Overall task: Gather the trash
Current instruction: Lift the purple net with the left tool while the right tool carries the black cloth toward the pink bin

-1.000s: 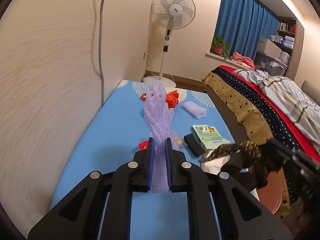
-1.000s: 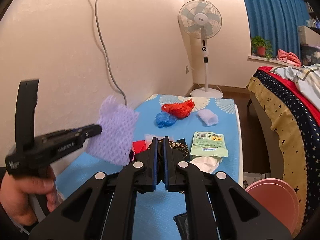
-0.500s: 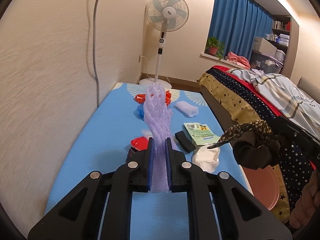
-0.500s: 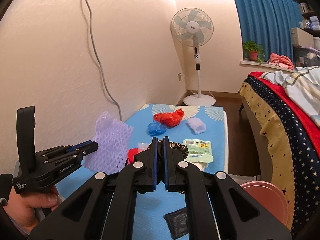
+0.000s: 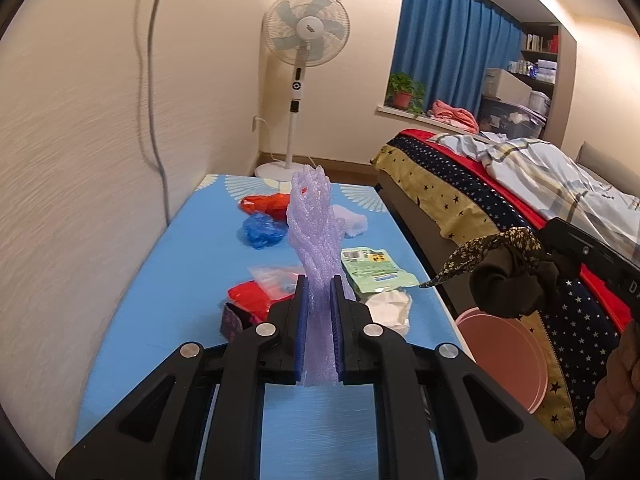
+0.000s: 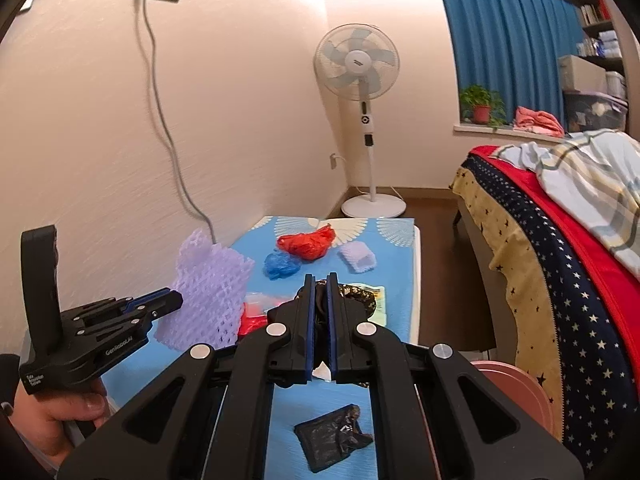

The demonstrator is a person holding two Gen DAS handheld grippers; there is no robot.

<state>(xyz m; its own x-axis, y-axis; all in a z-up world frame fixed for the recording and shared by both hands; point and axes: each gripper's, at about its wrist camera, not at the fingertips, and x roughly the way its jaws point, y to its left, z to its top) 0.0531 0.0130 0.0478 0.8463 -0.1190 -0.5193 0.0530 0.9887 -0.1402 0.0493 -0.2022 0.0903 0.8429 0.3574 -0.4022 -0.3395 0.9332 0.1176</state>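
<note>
Two pieces of trash lifted: left gripper [image 5: 319,312] clamps purple foam net [image 5: 316,232] at frame centre, right gripper [image 6: 319,312] clamps dark wrapper [image 5: 504,280]. Carry step; next, likely drop both into pink bin [image 5: 504,344], lower right beside counter [image 5: 180,264].

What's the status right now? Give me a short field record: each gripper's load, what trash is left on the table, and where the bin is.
left gripper: shut on purple foam net, held above the table
right gripper: shut on dark patterned wrapper
left on blue table: red bag, blue bag, small foam sleeve, green packet, white tissue, black wrapper
pink bin: on the floor, between table and bed
</note>
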